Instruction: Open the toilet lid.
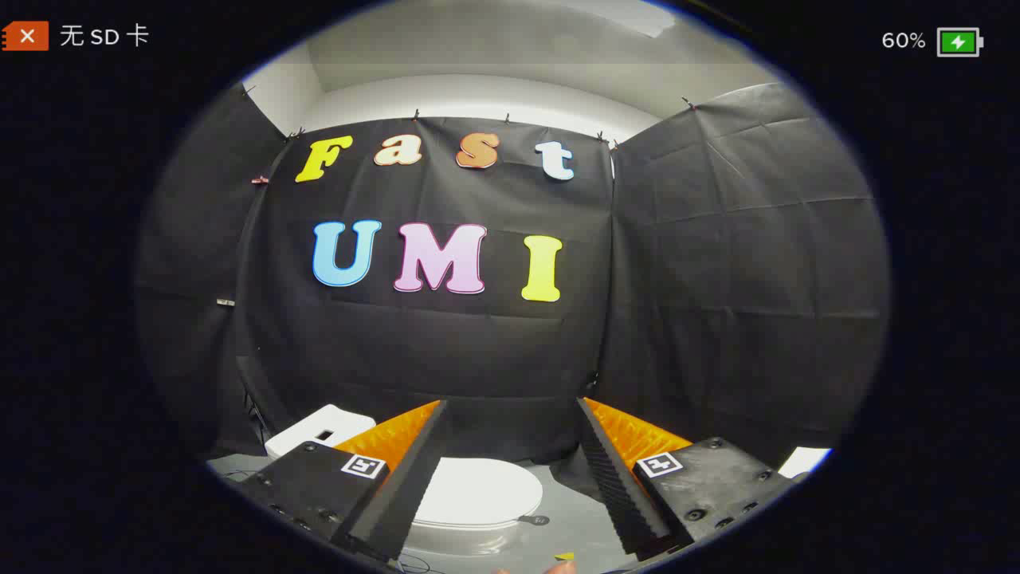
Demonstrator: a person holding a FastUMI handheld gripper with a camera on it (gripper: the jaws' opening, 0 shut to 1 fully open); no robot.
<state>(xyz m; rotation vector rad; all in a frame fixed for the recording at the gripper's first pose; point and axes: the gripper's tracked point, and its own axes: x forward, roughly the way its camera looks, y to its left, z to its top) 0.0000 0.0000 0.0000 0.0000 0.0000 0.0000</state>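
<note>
Black cloth walls close the booth over a pale floor (574, 510); the gripper (510, 430) hangs spread wide, empty; below and between its fingers lies the white toilet lid (478, 490), closed; likely rigid, smooth, light; hook its front rim.

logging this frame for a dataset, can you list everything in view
toilet lid: one, white, closed flat, below and between the fingers
toilet tank: one, white, behind the finger on the left side of the view
booth wall: black cloth, hung across the back and both sides
floor: grey, around the toilet
white object: one, partly seen past the other finger, cannot tell what it is
gripper: one, fingers open and wide apart, holding nothing, above the lid
</note>
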